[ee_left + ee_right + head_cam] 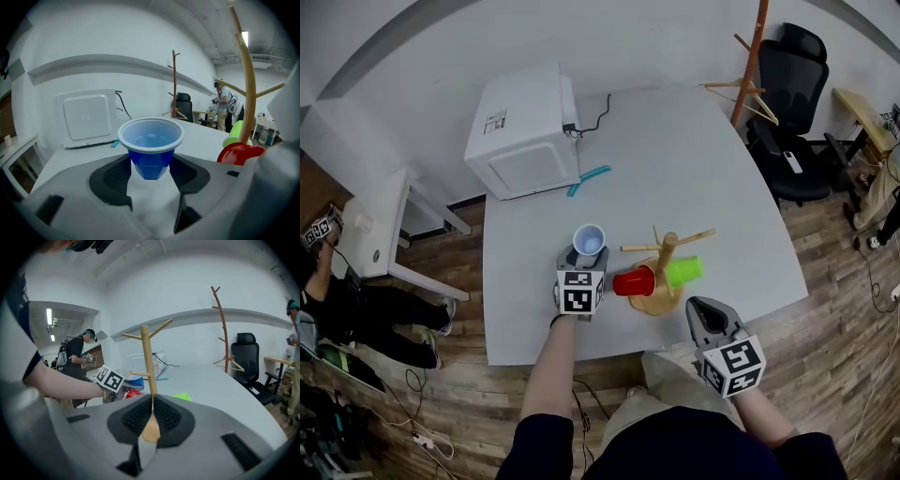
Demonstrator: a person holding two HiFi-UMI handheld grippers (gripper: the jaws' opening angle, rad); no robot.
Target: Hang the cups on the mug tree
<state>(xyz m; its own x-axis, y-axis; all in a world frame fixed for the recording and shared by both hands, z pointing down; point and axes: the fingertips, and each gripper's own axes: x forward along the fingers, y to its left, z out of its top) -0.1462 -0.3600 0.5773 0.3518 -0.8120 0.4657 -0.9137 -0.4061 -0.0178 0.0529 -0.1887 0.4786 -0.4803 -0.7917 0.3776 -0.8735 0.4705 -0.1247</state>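
Blue cup [150,140] between left gripper [150,164] fingers [112,178] (right gripper [151,420] fingers together, empty)

The blue cup [150,145] is glossy plastic; the red cup [634,281] and green cup [686,271] look the same. The mug tree [666,253] is smooth pale wood. The table top [694,169] is matt.

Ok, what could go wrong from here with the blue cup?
The left gripper pinches the blue cup only at its tapered bottom, so it may slip when tilted onto a peg. The red cup and green cup sit low on the mug tree, and the shut right gripper isn't steadying it: a bump could topple it.
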